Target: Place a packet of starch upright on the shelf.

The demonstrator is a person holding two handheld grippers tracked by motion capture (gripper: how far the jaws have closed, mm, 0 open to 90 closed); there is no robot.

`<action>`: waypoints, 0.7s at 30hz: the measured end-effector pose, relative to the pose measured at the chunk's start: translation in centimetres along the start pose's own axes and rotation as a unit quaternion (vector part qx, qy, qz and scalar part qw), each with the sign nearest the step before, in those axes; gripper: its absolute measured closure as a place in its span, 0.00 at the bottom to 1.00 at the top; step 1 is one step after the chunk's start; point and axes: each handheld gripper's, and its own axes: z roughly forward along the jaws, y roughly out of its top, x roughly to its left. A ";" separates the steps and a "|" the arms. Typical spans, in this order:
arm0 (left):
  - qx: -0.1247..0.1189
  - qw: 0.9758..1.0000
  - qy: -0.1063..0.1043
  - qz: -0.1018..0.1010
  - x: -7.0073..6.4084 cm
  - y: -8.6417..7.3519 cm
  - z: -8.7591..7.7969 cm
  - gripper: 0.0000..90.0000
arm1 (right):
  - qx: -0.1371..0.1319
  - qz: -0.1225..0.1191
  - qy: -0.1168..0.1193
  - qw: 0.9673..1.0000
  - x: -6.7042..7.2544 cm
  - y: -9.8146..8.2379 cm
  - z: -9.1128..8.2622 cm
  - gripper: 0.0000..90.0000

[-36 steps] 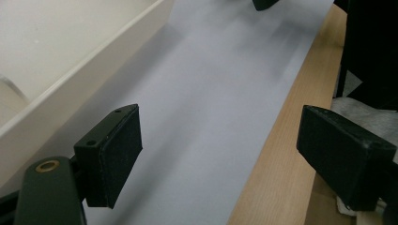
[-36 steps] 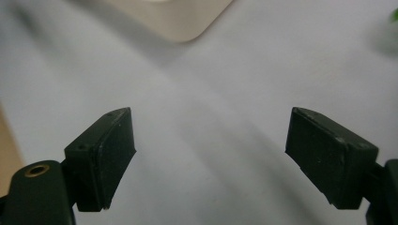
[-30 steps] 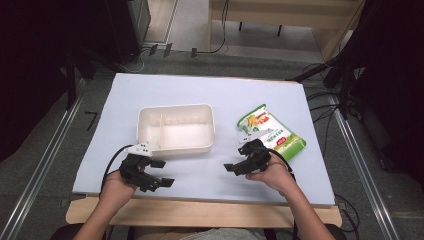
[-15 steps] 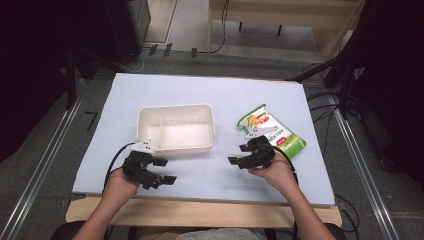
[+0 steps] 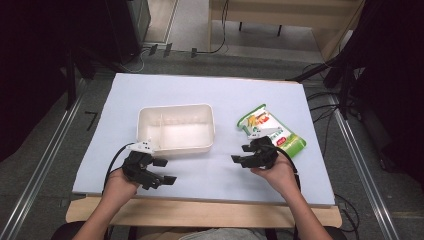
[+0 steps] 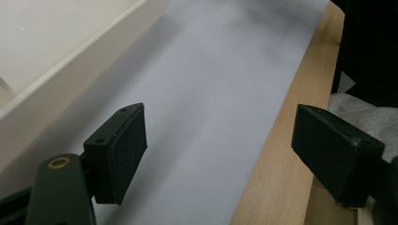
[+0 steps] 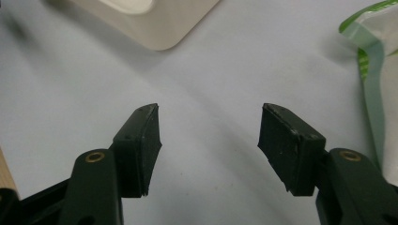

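High view: a pale worktop (image 5: 210, 95) carries a cream plastic tray (image 5: 176, 128) at centre and a green-and-white snack pouch (image 5: 272, 131) lying flat to its right. The left hand-held gripper (image 5: 162, 171) hovers just near of the tray's near-left corner, its jaws spread with nothing between them. The right hand-held gripper (image 5: 240, 154) sits at the near-left end of the pouch, jaws pointing left toward the tray; they have just been closing partway, yet stand apart with only bare worktop between them. Left gripper view: the tray wall at far left, the worktop's wooden edge at right. Right gripper view: the tray's rounded corner far left, the pouch's green-edged end at far right, clear of both pads.
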 end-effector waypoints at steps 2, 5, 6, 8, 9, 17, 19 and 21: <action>0.002 1.000 0.001 0.002 0.0 0.0 0.0 0.21 | -0.006 0.003 -0.005 1.000 -0.2 0.0 -0.2 0.46; -0.002 1.000 0.002 -0.001 0.1 0.0 0.0 0.21 | -0.007 0.005 -0.006 1.000 -0.5 0.0 -0.3 0.48; -0.001 1.000 0.002 -0.001 0.1 0.0 0.0 0.21 | -0.007 0.005 -0.003 1.000 -0.7 0.0 -0.3 0.50; -0.001 1.000 0.002 -0.003 0.2 0.0 0.1 0.21 | -0.002 0.015 0.002 1.000 -1.1 0.1 -0.3 0.49; 0.000 1.000 0.002 -0.004 0.2 0.0 0.1 0.21 | -0.001 0.019 -0.002 1.000 -1.3 0.1 -0.3 0.47; -0.001 1.000 0.004 0.000 0.0 0.0 0.0 0.21 | -0.008 0.031 -0.015 0.999 -2.3 -0.1 -0.7 0.49; -0.004 1.000 0.005 -0.001 0.1 0.0 0.0 0.21 | -0.008 0.032 -0.014 0.999 -2.4 -0.1 -0.8 0.50; -0.004 1.000 0.008 -0.002 0.1 0.0 0.0 0.21 | -0.009 0.032 -0.013 0.999 -2.5 -0.2 -0.8 0.50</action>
